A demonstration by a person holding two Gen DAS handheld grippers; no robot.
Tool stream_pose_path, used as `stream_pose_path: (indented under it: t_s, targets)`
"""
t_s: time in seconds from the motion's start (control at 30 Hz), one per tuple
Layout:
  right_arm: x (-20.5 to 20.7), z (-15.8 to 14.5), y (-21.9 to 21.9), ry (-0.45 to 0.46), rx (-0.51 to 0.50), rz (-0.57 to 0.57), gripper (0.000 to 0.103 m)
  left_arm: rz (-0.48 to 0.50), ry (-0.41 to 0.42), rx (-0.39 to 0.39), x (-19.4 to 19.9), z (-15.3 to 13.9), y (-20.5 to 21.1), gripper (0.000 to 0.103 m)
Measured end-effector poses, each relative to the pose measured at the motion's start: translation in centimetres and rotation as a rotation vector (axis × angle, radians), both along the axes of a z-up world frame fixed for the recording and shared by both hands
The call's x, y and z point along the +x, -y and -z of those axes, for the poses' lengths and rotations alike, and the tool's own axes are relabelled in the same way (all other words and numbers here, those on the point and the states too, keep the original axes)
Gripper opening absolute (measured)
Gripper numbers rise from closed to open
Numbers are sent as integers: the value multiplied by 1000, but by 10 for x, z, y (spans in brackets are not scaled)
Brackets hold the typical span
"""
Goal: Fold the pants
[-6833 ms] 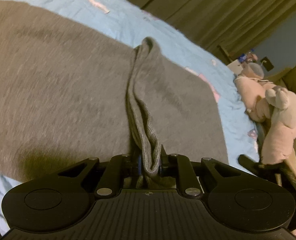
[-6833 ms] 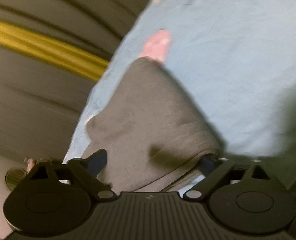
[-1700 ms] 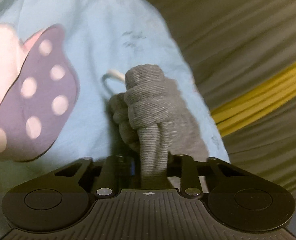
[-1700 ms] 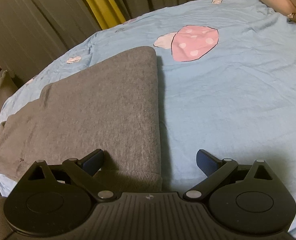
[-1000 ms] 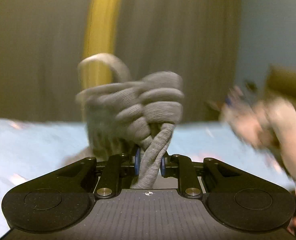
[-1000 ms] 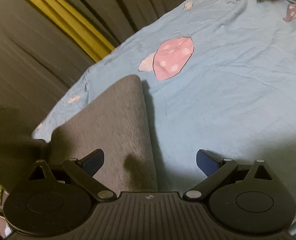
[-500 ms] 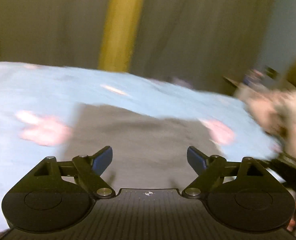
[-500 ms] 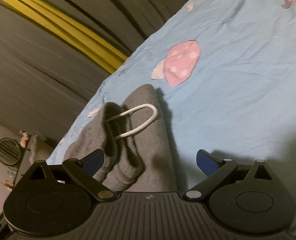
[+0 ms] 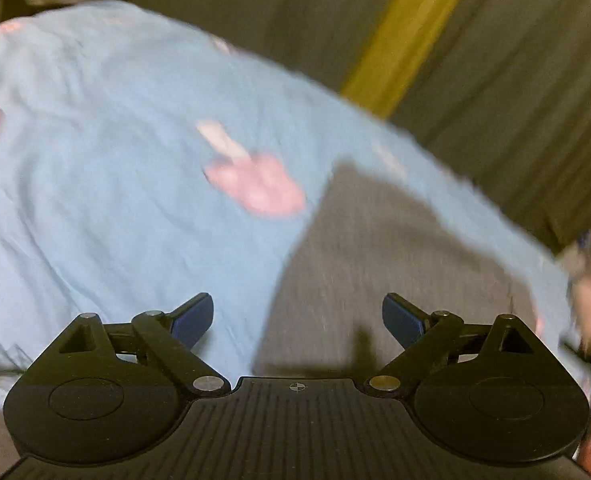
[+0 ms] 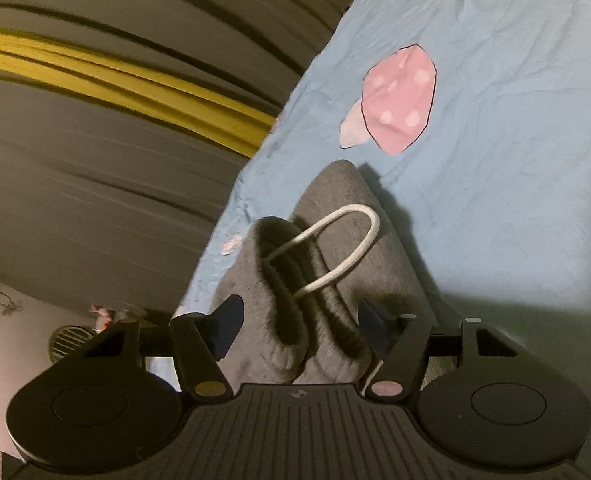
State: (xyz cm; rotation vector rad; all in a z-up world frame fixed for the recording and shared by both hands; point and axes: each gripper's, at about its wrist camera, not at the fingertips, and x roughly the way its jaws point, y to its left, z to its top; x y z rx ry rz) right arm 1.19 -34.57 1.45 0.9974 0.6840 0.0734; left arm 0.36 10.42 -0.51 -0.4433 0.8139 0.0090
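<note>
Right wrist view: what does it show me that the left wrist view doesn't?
Only the right wrist view shows the bunched waistband with its white drawstring loop, lying between the closing right gripper fingers; whether the pads press it is unclear. Only the left wrist view shows the open left gripper, nothing between its fingers, above a flat folded edge. Both show the grey pants, the blue sheet and a pink mushroom print.

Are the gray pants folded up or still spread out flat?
Folded. The gray pants lie doubled over on the blue sheet, a bunched layer with the white drawstring on top.
</note>
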Motion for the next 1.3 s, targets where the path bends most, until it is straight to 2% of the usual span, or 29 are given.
stream_pose_path:
  t_s: [0.07,0.13,0.23,0.27,0.3,0.53,0.57,0.6,0.63,0.73,0.8,0.9,0.93,1.0,1.17,1.3]
  targets:
    - [6,6,-2,-33,4,-10,65,91,-24,38,5,3,17,95]
    - [7,13,0,-75,28,4,68,133,4,26,6,3,22,96]
    - [4,19,3,-88,77,17,80,120,-26,16,11,10,25,96]
    - [2,19,3,-83,89,13,87,106,-43,12,14,14,24,96]
    - [2,19,1,-80,97,1,88,99,-50,3,15,13,23,96]
    - [10,17,-16,-80,47,-71,88,89,-61,16,11,12,22,96]
    - [11,16,-19,-73,36,-82,80,87,-62,18,11,10,21,96]
    - [10,15,-23,-73,15,-90,69,83,-65,22,11,11,21,96]
    - [11,13,-27,-79,-23,-103,66,80,-67,23,12,12,22,96]
    - [11,15,-28,-86,-17,-109,71,78,-72,25,12,12,22,96]
    - [16,18,-30,-100,6,-125,81,79,-73,30,12,12,23,96]
    - [26,18,-40,-109,-36,-140,83,78,-77,30,12,12,22,97]
    - [29,16,-44,-110,-60,-144,81,77,-78,25,12,12,21,97]
    - [33,12,-53,-108,-120,-158,52,69,-79,11,11,13,19,97]
    - [38,-18,-72,-40,-208,-170,44,51,-62,-18,9,12,14,97]
    - [30,-58,-76,85,-157,-146,42,-21,-18,-46,3,8,4,97]
